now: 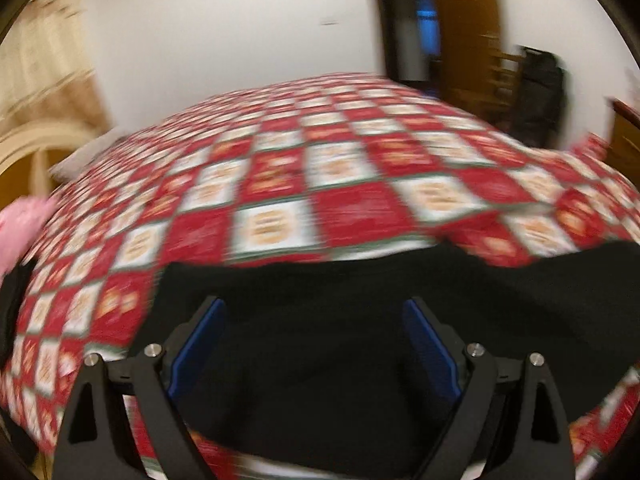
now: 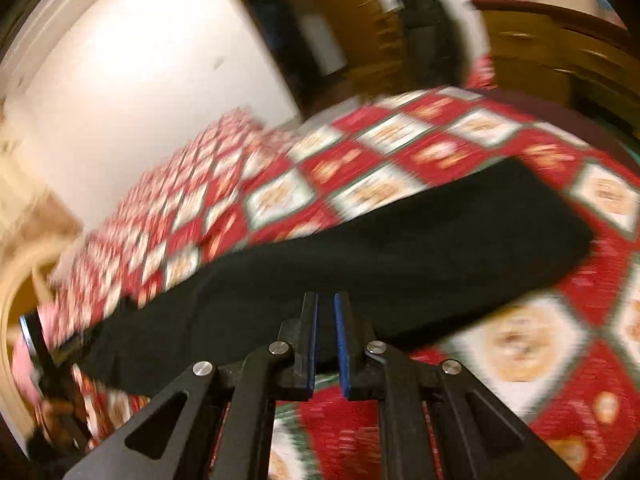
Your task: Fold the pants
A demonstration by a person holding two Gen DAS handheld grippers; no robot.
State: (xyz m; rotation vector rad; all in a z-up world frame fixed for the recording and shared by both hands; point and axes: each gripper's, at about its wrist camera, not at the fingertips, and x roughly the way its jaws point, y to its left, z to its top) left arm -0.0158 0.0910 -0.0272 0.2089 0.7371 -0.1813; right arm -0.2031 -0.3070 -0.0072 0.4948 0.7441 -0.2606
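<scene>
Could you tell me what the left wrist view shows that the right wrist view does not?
Only the left wrist view shows the left gripper, jaws wide open over the near end of the black pants. Only the right wrist view shows the right gripper, jaws nearly together, and the pants stretching as a long band to their far end. Both share the red-and-white checkered bedspread and the white wall.
</scene>
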